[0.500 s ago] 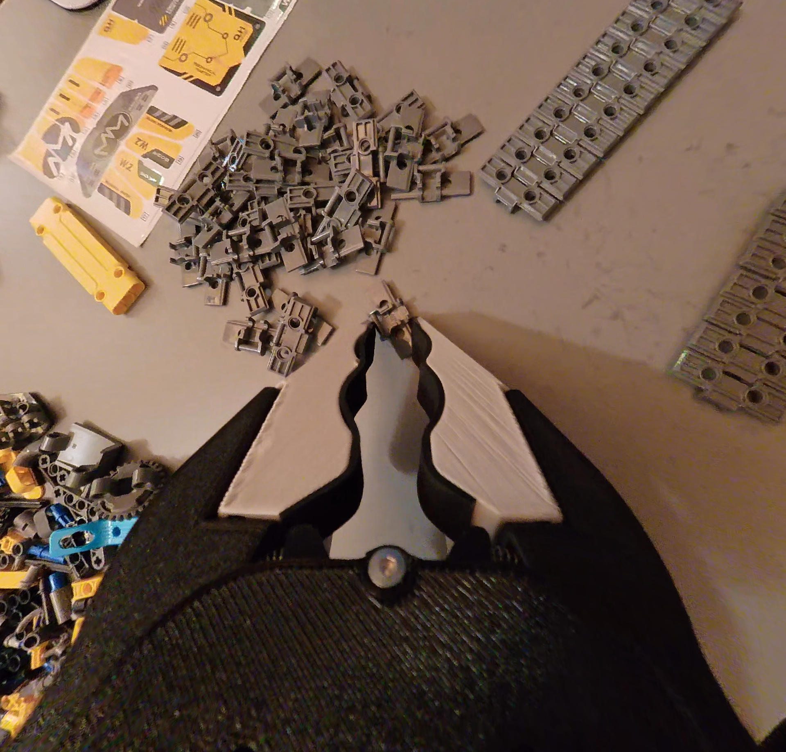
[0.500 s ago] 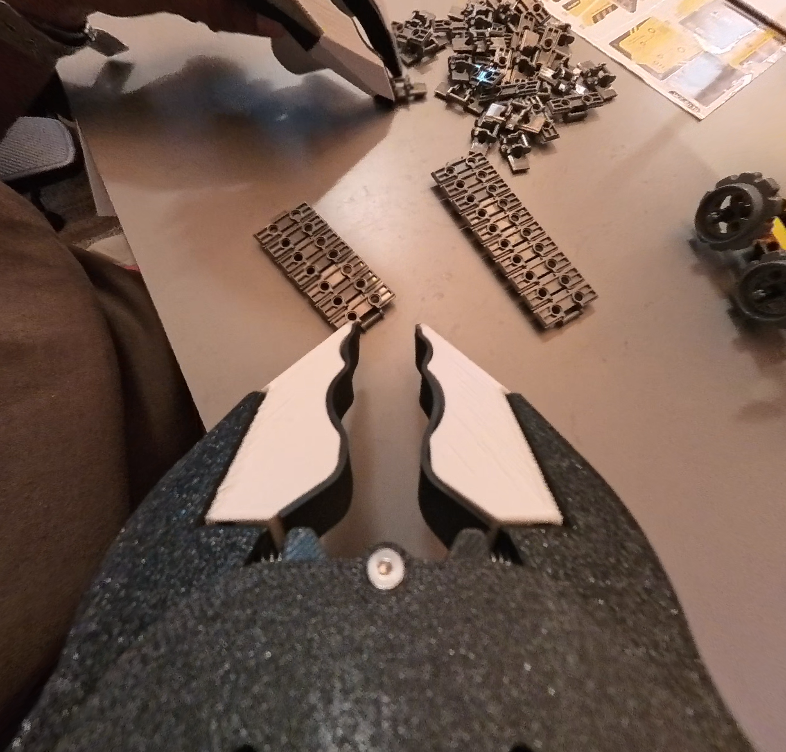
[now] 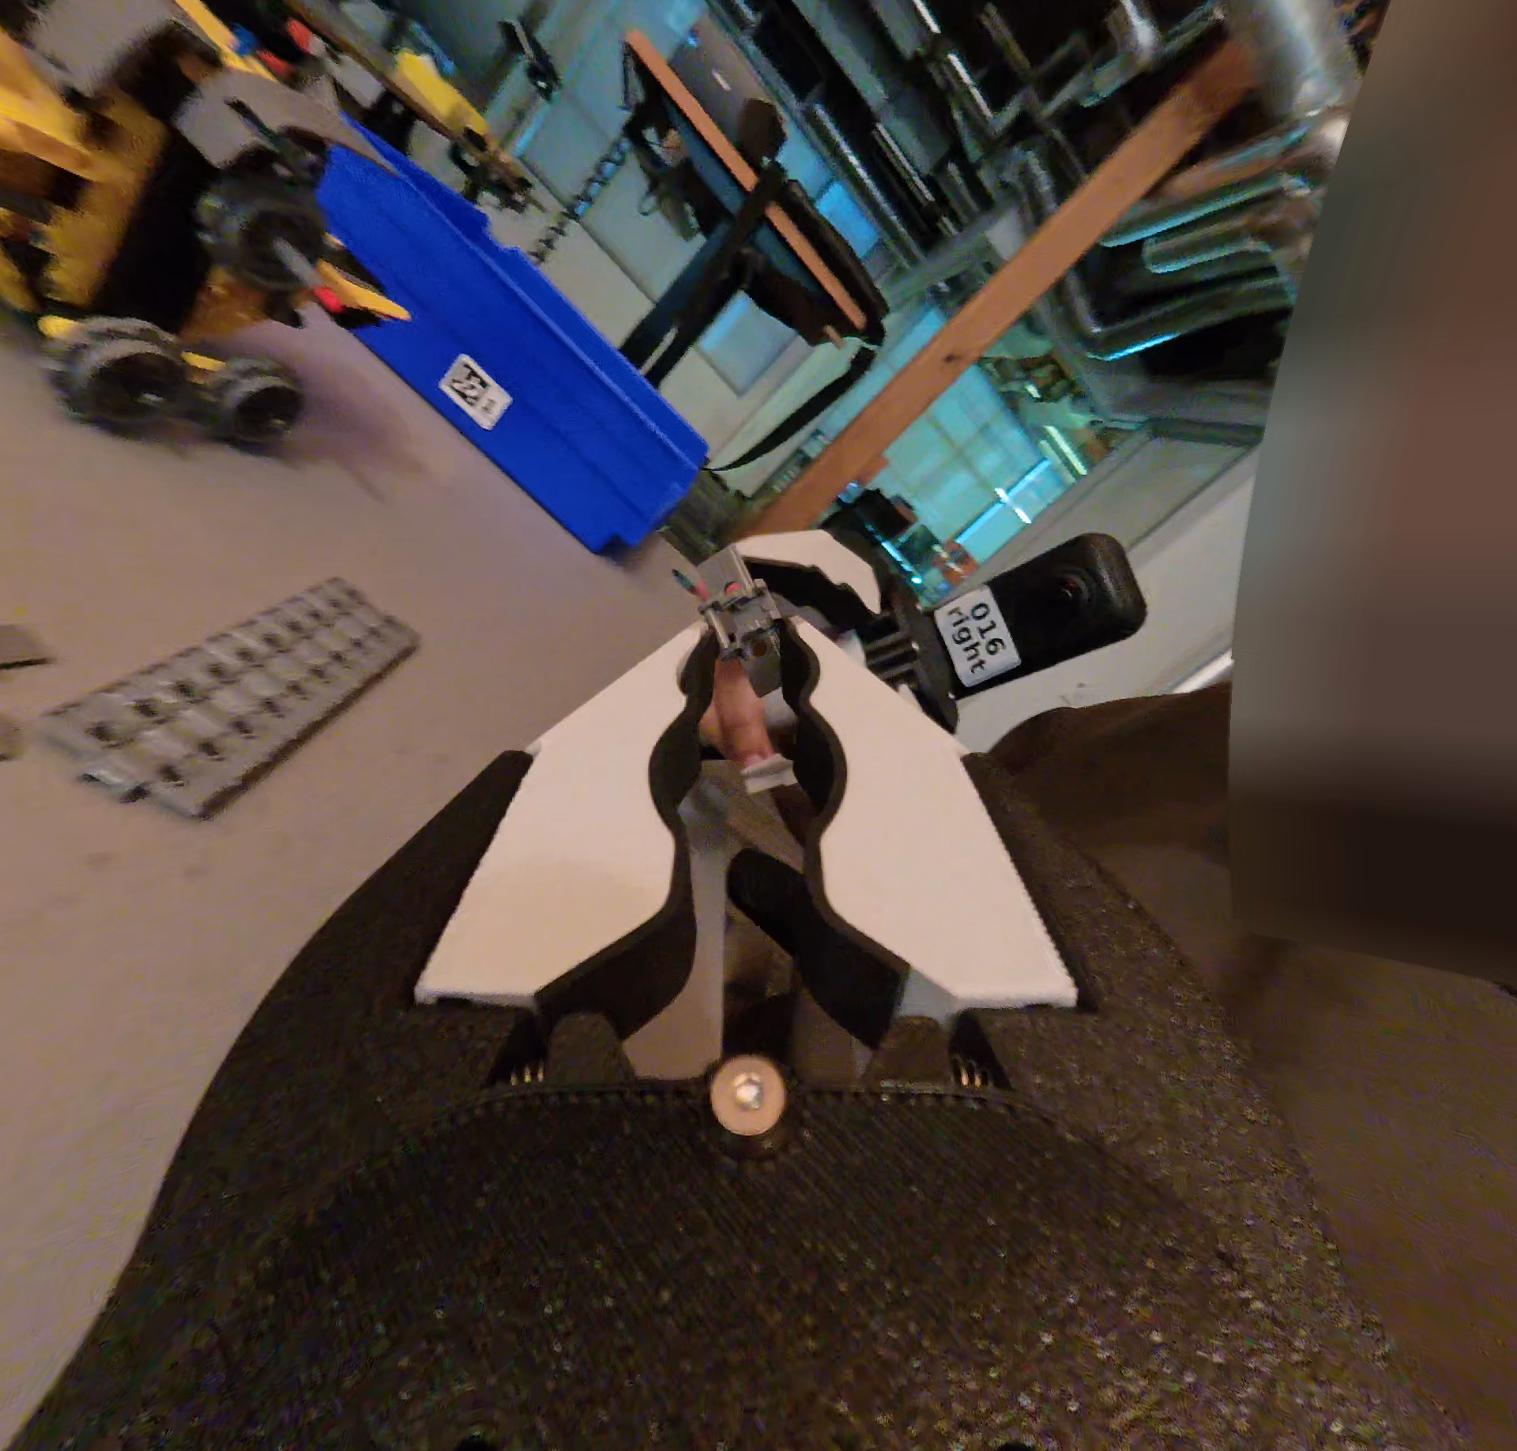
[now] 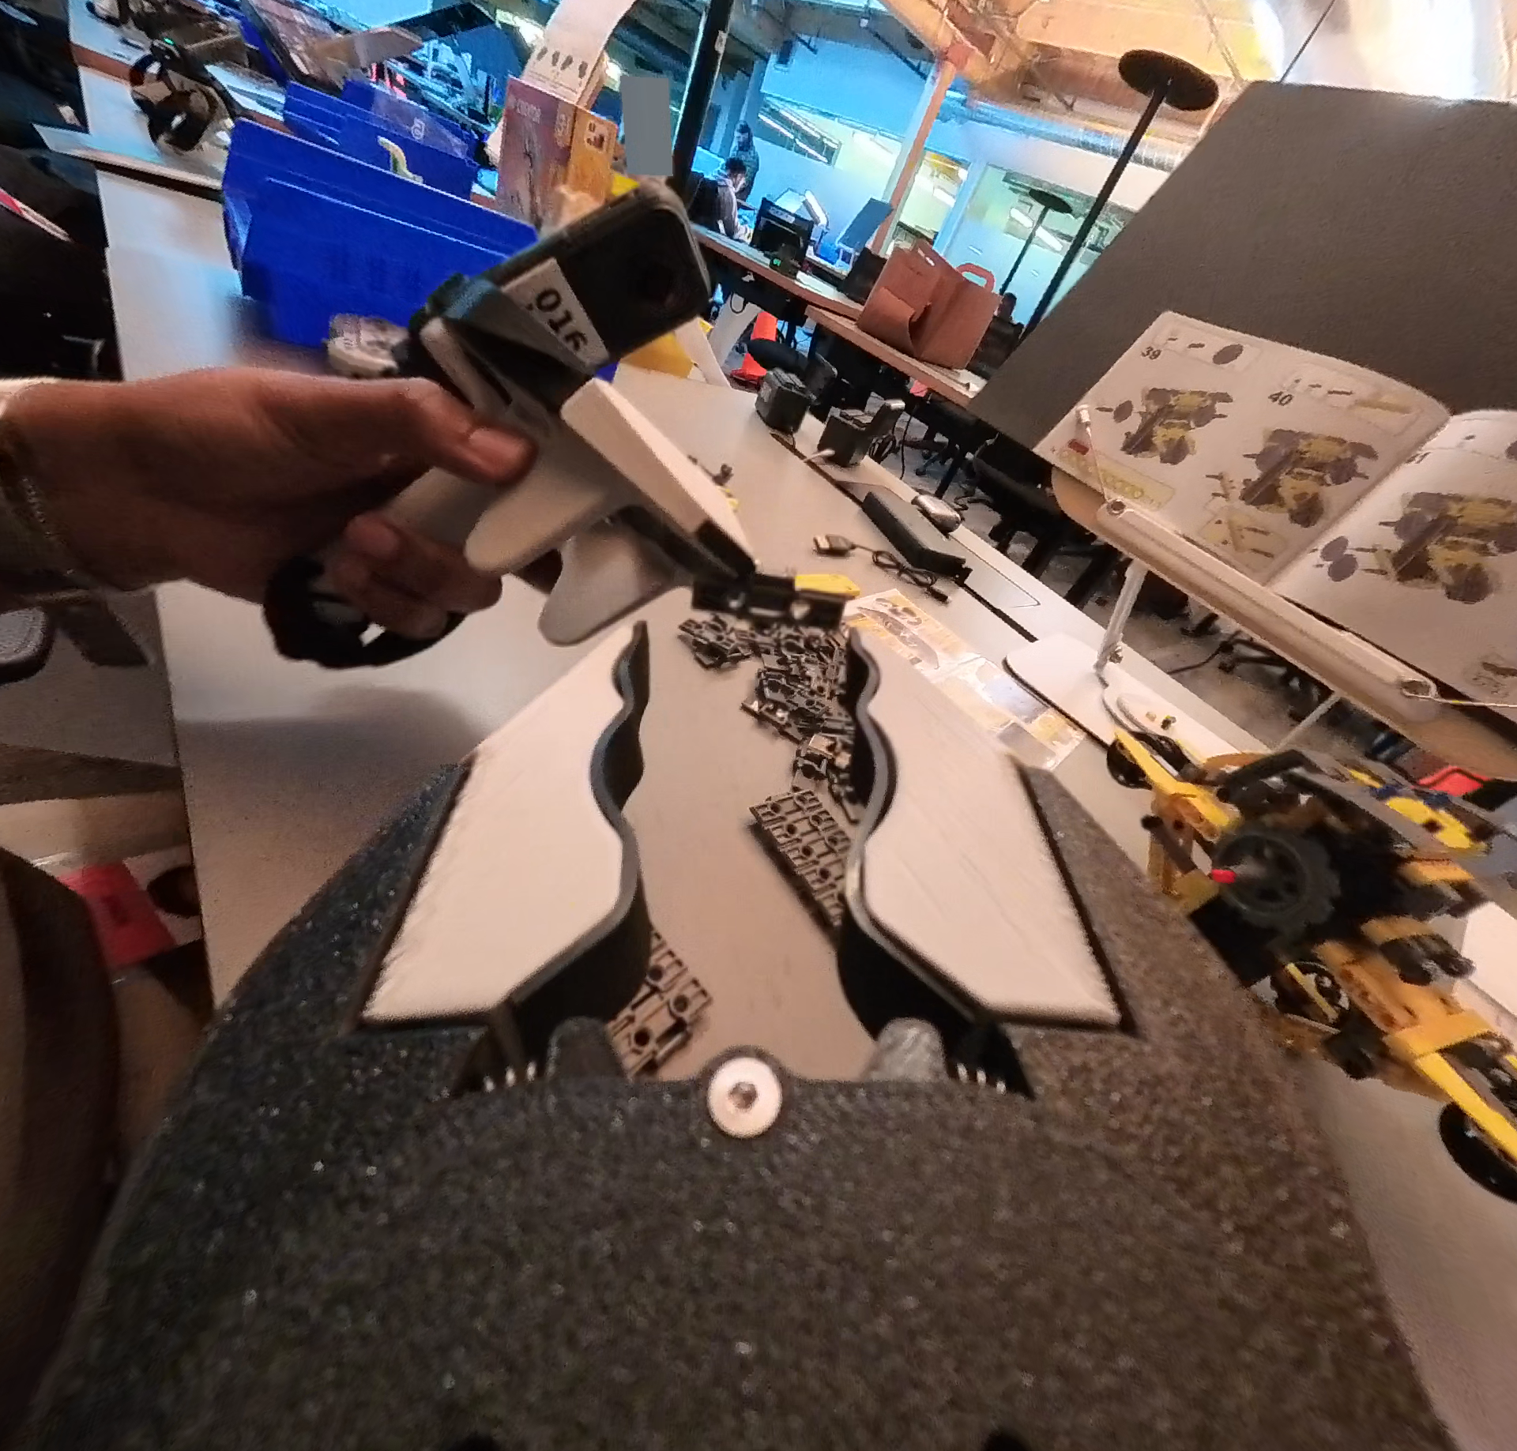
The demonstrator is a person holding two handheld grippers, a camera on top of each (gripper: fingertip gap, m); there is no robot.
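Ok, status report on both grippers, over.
Left gripper shut on small grey link, lifted above table. Right gripper open, empty, over loose link pile.

A small grey track link (image 3: 736, 607), a blue bin (image 3: 525, 361), a yellow-and-black toy vehicle (image 4: 1346, 903), white-faced, black-lined gripper fingers (image 3: 566, 845).

On tabletop (image 4: 271, 755): link pile (image 4: 788, 673) at 12 o'clock between tongs, track strip (image 4: 808, 853) just nearer, vehicle (image 4: 1313, 903) at 3, manual (image 4: 1280, 460) at 2, bins (image 4: 345, 230) at 11.

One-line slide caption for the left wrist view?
Left gripper shut on a small grey track link, raised above the table, right gripper just beyond.
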